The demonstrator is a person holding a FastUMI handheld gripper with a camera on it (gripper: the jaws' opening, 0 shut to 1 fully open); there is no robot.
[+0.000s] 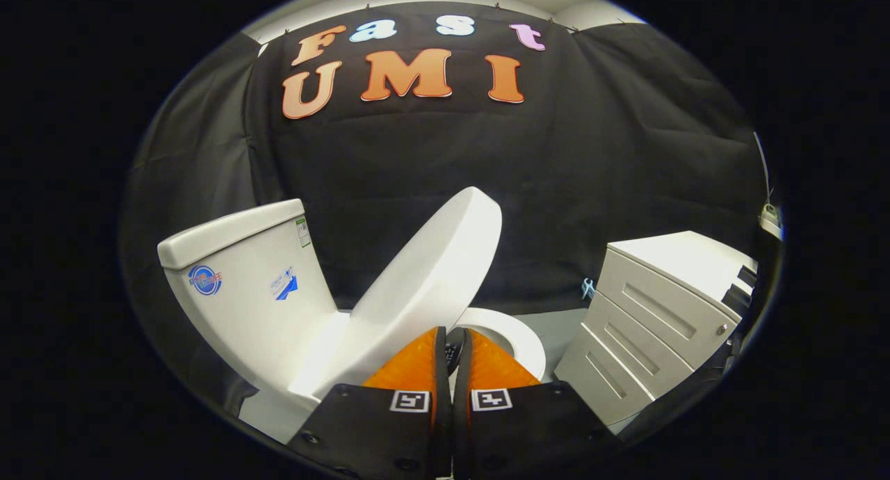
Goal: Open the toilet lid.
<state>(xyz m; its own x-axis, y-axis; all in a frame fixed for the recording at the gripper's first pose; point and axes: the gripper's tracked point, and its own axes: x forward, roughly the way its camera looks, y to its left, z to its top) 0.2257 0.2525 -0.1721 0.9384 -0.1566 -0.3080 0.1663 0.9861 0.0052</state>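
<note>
A white toilet stands ahead and to the left of my fingers, its tank [243,285] at the left. The white lid [431,271] is raised at a slant, partway up, its free end pointing up and to the right, away from the tank. Under it the white seat ring [518,337] shows just beyond my fingertips. My gripper [453,335] has its two orange fingers pressed together with nothing between them, and the tips sit right at the lid's lower edge, close to the seat. Whether the tips touch the lid cannot be told.
A white drawer cabinet [660,320] stands on the grey floor to the right of the toilet. Black cloth forms the wall behind everything. A small light-blue clip [588,288] sits low on the cloth beside the cabinet.
</note>
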